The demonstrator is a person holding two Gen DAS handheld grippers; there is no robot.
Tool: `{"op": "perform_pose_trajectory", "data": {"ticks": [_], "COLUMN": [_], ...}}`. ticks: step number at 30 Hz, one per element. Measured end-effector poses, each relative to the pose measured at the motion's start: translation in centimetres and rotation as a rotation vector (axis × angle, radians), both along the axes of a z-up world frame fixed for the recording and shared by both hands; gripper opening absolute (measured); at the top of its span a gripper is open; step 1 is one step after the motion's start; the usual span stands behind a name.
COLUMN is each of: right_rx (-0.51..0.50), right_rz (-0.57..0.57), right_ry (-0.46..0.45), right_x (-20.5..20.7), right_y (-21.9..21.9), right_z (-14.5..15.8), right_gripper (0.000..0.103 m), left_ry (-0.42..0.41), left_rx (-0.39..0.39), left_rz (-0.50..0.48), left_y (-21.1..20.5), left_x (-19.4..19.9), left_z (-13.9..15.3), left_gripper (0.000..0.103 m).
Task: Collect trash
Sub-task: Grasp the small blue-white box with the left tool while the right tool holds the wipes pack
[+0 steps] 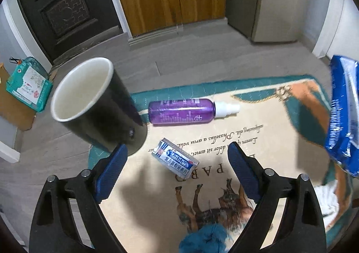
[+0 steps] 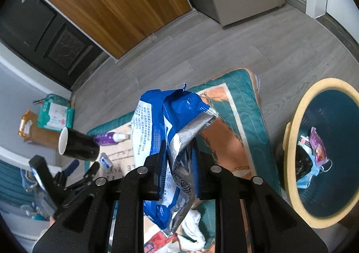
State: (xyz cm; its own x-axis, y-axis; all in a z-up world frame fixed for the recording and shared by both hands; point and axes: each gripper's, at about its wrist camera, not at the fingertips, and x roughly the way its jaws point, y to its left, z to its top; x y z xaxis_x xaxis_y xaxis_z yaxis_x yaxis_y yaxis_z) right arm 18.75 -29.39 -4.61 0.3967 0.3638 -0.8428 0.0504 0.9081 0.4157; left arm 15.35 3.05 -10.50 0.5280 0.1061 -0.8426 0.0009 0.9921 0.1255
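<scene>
1. Pinched between the right gripper [image 2: 179, 158] jaws, a blue wrapper [image 2: 170, 131] hangs above the rug [image 2: 242, 118].
2. Left gripper [image 1: 177, 158] jaws spread wide over a small box [image 1: 175, 157].
3. Next: carry the wrapper to the bin [image 2: 291, 140], likely; grip the box.

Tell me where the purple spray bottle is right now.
The purple spray bottle lies on its side on the rug in the left wrist view, between the black paper cup and the small blue-and-white box nearer the camera.

Upper centre, a crinkled blue-and-silver foil wrapper [image 2: 177, 131] is glinting; right edge, a teal yellow-rimmed round bin [image 2: 291, 154] is showing; mid-left, a black white-lined paper cup [image 1: 94, 100] is showing.
</scene>
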Motion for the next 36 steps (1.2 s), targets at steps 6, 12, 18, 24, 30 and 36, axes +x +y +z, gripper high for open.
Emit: {"op": "perform_pose_trajectory", "data": {"ticks": [6, 12, 18, 24, 30, 36], "right_rx": [-0.010, -0.020, -0.021, -0.030, -0.036, -0.034], "right_rz": [0.022, 0.045, 0.058, 0.067, 0.072, 0.058], "right_ry": [0.012, 0.009, 0.006, -0.011, -0.036, -0.060], "right_x": [0.3, 0.3, 0.4, 0.4, 0.2, -0.5], "right_y": [0.5, 0.7, 1.0, 1.0, 0.9, -0.2], "right_z": [-0.4, -0.4, -0.5, -0.2, 0.6, 1.6], "right_gripper": [0.021, 0.021, 0.021, 0.021, 0.021, 0.021], "left_ry": [0.046, 0.080, 0.101, 0.090, 0.031, -0.042], "left_rx": [0.045, 0.025, -0.067, -0.043, -0.004, -0.007], "left_rz": [0.026, 0.076, 0.106, 0.060, 0.000, -0.053], "left_y": [-0.7, 0.7, 2.5, 2.0, 0.1, -2.0], "left_x": [1.5, 2.3, 2.1, 1.5, 0.6, -0.2], "left_z": [-2.7, -4.1, -4.4, -3.5, -1.4, 1.8], "left_gripper": [0.079, 0.068, 0.046, 0.025, 0.024, 0.024]}}
